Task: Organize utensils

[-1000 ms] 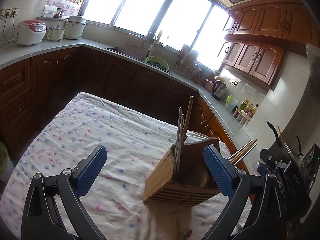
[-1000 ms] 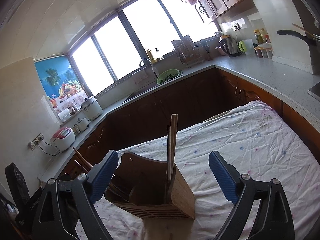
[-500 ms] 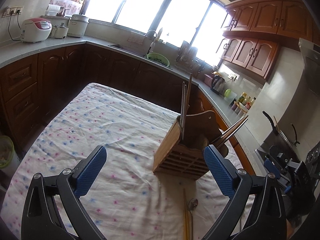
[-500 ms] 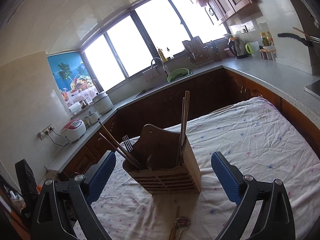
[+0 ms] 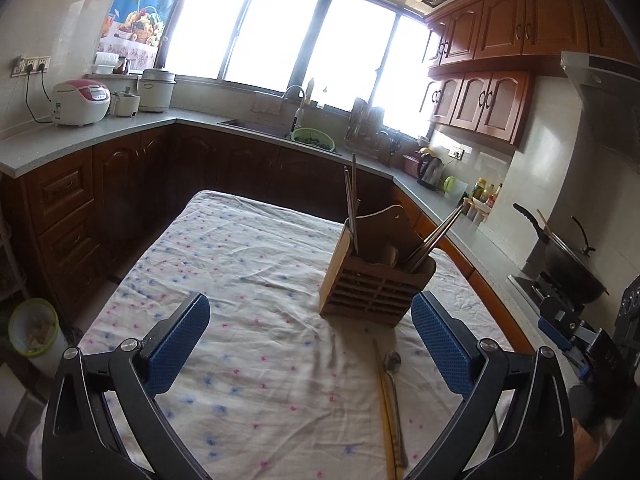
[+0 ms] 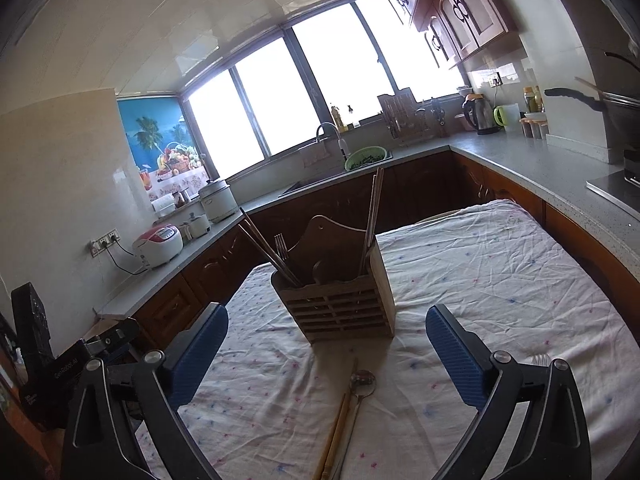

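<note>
A slatted wooden utensil holder [image 5: 376, 292] [image 6: 340, 312] stands upright on the cloth-covered table [image 5: 240, 280]. Chopsticks [image 5: 351, 204] [image 6: 374, 208] stick up from one compartment and more chopsticks [image 5: 436, 236] [image 6: 264, 244] lean out of another, beside a fork [image 6: 281, 246]. In front of the holder a metal spoon [image 5: 393, 362] [image 6: 362, 384] and a loose wooden chopstick pair [image 5: 384, 400] [image 6: 336, 432] lie on the cloth. My left gripper [image 5: 310, 308] is open and holds nothing. My right gripper [image 6: 327, 314] faces the holder with its jaws opening and nothing between them.
Another fork [image 6: 540, 359] peeks out behind my right finger on the cloth. Dark wooden cabinets and a grey counter [image 5: 80, 136] ring the table, with a sink [image 5: 256, 126], rice cooker [image 5: 80, 102], kettle [image 6: 480, 114] and a wok on the stove [image 5: 568, 260].
Both grippers have drawn back from the holder, which now looks smaller and farther off. The spoon and loose chopsticks on the cloth have come into view.
</note>
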